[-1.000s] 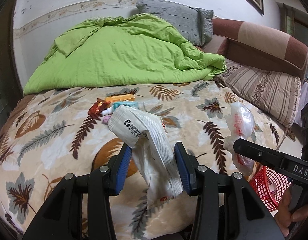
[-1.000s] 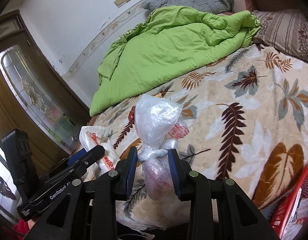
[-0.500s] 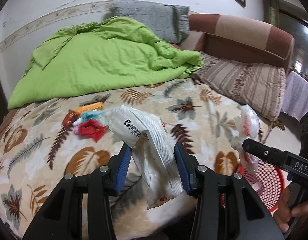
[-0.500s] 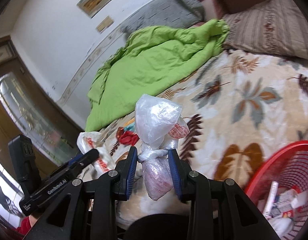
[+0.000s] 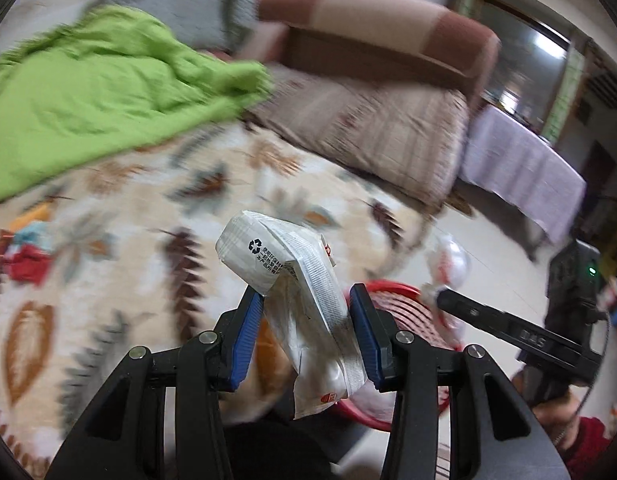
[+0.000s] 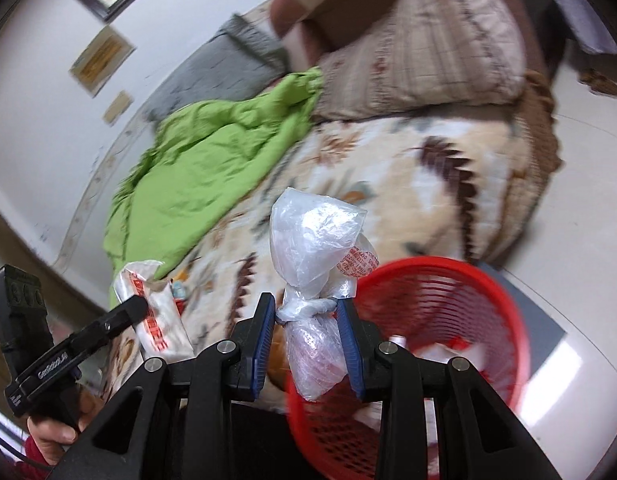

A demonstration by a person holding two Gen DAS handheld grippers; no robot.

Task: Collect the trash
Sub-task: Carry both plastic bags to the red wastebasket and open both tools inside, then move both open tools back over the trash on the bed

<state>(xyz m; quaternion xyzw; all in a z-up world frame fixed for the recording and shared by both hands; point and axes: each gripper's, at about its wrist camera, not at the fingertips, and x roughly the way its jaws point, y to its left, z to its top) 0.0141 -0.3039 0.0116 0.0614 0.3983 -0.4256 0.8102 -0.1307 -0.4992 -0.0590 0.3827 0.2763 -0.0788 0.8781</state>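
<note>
Left gripper [image 5: 306, 336]: jaws part-closed, blue pads clamped on a white wrapper [image 5: 296, 292] printed with a recycling mark, its upper end folded over to the left and its lower end hanging down between the fingers. Right gripper [image 6: 306, 346]: jaws part-closed, pads pinching a clear plastic bag [image 6: 314, 252] at its knot, the puffed top standing above the pads and a fuller pouch with something reddish hanging below. Red basket [image 6: 448, 320]: mesh, on the pale floor beside the bed, directly behind and under the held bag, with a few scraps inside. Bed [image 6: 408, 168]: cream spread with a brown and grey leaf print; green quilt [image 5: 88, 92] bunched toward the wall, grey pillow [image 5: 180, 4] behind it, striped brown pillow [image 6: 424, 48] at the head. Remaining litter [image 5: 24, 252]: a small red, blue and orange cluster on the spread, blurred, well apart from both grippers. A hand [image 6: 54, 428] gripped the left tool's handle.
</note>
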